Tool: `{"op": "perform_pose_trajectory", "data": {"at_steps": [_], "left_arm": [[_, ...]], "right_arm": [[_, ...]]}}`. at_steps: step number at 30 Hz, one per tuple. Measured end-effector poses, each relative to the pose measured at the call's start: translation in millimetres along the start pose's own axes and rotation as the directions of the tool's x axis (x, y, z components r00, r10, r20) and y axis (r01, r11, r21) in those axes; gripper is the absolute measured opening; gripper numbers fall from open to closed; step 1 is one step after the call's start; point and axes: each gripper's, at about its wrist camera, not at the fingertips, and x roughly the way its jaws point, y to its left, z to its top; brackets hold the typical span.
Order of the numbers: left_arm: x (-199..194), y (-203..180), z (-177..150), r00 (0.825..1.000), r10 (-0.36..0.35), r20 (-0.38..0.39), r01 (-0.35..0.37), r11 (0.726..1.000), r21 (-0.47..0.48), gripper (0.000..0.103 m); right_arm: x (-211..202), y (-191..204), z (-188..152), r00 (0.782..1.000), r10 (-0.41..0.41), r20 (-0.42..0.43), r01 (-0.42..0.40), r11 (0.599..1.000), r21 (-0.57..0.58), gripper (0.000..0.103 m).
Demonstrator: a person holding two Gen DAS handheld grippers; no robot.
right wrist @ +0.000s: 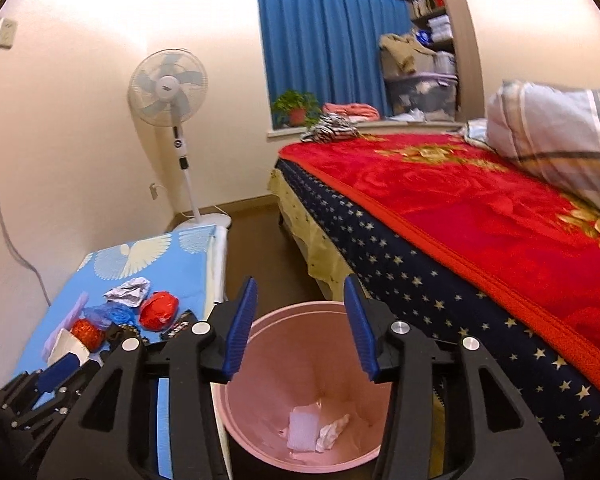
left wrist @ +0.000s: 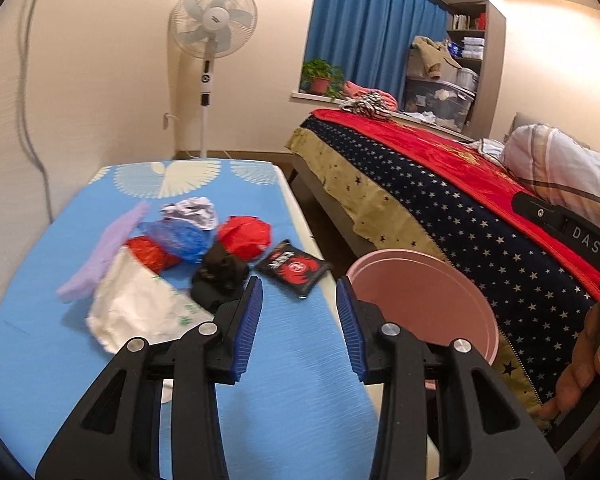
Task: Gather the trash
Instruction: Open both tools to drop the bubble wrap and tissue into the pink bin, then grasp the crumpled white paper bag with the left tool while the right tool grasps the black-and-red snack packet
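Trash lies on a blue-covered table (left wrist: 292,360): a white plastic bag (left wrist: 136,304), a purple strip (left wrist: 108,252), a red bag (left wrist: 244,236), a blue bag (left wrist: 176,240), a crumpled foil wrapper (left wrist: 190,212), a black object (left wrist: 220,276) and a black snack packet (left wrist: 294,268). My left gripper (left wrist: 300,300) is open and empty over the table's right edge, just short of the packet. A pink bin (right wrist: 300,396) stands on the floor between table and bed; it holds a white block (right wrist: 302,428) and crumpled paper (right wrist: 332,432). My right gripper (right wrist: 300,300) is open and empty above the bin.
A bed (right wrist: 460,216) with a red blanket and star-patterned cover runs along the right, close to the bin. A standing fan (left wrist: 212,60) is behind the table by the wall. A narrow floor strip (right wrist: 256,248) separates table and bed.
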Motion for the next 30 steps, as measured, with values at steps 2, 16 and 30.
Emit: {"op": "perform_pose_trajectory", "data": {"at_steps": [2,16,30], "left_arm": [[-5.4,6.6,-0.4,1.0,0.015,0.009,-0.015,1.0,-0.004,0.038],[-12.5,50.9,-13.5,0.995,0.102,0.009,-0.101,0.99,-0.101,0.038],[1.1,107.4,-18.8,0.945,0.325,-0.039,-0.324,0.91,-0.259,0.063]], "right_arm": [[0.7,7.2,-1.5,1.0,0.002,-0.016,-0.002,1.0,-0.013,0.045],[12.2,36.2,-7.4,0.992,0.1,-0.072,-0.099,0.995,0.008,0.026],[61.2,67.3,-24.8,0.964,0.21,-0.166,-0.206,0.978,0.04,0.021]]}}
